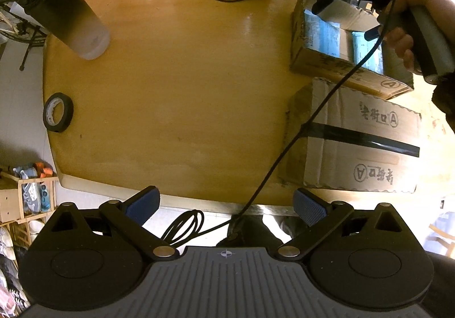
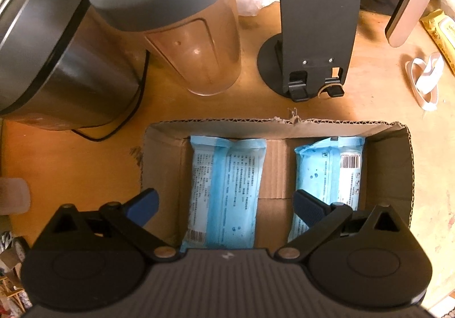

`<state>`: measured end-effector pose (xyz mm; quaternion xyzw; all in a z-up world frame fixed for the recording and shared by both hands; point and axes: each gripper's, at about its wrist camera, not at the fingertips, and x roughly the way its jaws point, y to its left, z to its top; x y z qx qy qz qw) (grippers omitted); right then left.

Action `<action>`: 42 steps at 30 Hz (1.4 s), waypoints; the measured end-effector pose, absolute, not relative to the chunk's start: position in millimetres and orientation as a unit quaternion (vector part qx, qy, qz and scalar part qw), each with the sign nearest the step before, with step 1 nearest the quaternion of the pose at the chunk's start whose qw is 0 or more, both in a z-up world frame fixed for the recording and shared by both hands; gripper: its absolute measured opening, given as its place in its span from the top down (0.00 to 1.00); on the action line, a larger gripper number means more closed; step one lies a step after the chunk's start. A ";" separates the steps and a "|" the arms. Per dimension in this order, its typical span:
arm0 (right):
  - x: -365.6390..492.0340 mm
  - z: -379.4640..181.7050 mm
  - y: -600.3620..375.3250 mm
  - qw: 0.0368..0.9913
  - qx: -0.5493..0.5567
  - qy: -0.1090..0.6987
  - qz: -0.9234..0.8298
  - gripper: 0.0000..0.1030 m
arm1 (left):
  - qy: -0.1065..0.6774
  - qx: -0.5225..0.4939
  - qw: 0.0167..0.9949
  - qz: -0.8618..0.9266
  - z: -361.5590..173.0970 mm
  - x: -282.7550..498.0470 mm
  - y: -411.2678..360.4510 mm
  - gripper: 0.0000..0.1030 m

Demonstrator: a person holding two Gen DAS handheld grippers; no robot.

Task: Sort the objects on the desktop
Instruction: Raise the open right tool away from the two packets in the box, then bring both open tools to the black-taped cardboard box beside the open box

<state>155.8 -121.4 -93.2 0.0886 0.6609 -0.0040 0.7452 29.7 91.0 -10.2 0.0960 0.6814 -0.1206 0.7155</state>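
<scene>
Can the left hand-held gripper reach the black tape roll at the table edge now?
Probably yes: the left hand-held gripper is open and holds nothing, and bare wooden table lies between it and the black tape roll.

Two blue packets (image 2: pixel 227 190) (image 2: pixel 330 175) were counted in one open cardboard box (image 2: pixel 395 175) ahead of the right gripper (image 2: pixel 226 207). One closed, taped box (image 1: pixel 361 141), one tape roll (image 1: pixel 58 112), two lidded bottles (image 1: pixel 68 13) (image 2: pixel 184 19) and one phone stand (image 2: pixel 315 33) were seen.

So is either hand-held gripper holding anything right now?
No. The left hand-held gripper and right hand-held gripper are both open, with nothing between their fingers.
</scene>
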 end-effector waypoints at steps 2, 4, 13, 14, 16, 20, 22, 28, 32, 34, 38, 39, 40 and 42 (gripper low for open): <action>153.9 -88.8 -122.4 0.745 0.090 0.661 0.000 0.00 | 0.681 0.095 0.717 -0.119 -9.1 27.8 90.0 0.00; 152.1 -84.4 -123.3 0.744 0.090 0.661 0.003 0.00 | 0.680 0.093 0.718 -0.118 -7.5 26.0 88.8 0.00; 148.0 -64.3 -128.2 0.748 0.093 0.657 0.013 0.00 | 0.671 0.095 0.727 -0.113 8.9 19.5 83.3 0.00; 147.5 -61.5 -128.3 0.748 0.093 0.656 0.014 0.00 | 0.670 0.096 0.728 -0.112 11.0 18.9 82.4 0.00; 146.2 -56.6 -128.4 0.749 0.093 0.656 0.016 0.00 | 0.667 0.097 0.730 -0.112 14.8 18.0 80.3 0.00; 142.8 -52.6 -129.4 0.749 0.086 0.657 0.016 0.00 | 0.664 0.096 0.733 -0.112 18.2 15.9 76.9 0.00; 141.1 -53.3 -133.4 0.749 0.084 0.657 0.013 0.00 | 0.664 0.095 0.733 -0.114 18.2 14.2 74.8 0.00; 136.5 -54.7 -153.1 0.751 0.074 0.656 -0.002 0.00 | 0.666 0.088 0.731 -0.120 15.9 8.9 66.9 0.00; 134.4 -54.6 -168.5 0.752 0.067 0.655 -0.012 0.00 | 0.667 0.087 0.729 -0.124 12.5 6.1 59.6 0.00; 133.8 -55.2 -177.0 0.753 0.065 0.655 -0.017 0.00 | 0.668 0.087 0.728 -0.127 11.2 4.3 56.5 0.00; 132.6 -57.2 -195.1 0.752 0.065 0.655 -0.029 0.00 | 0.670 0.089 0.725 -0.130 8.3 1.5 49.5 0.00; 132.2 -57.7 -199.6 0.752 0.065 0.655 -0.032 0.00 | 0.671 0.089 0.724 -0.131 7.7 0.9 47.6 0.00; 131.7 -58.1 -204.2 0.752 0.066 0.655 -0.035 0.00 | 0.671 0.090 0.724 -0.132 7.2 0.4 45.7 0.00; 130.5 -59.0 -212.7 0.751 0.066 0.656 -0.040 0.00 | 0.672 0.091 0.723 -0.134 6.3 -0.5 41.4 0.00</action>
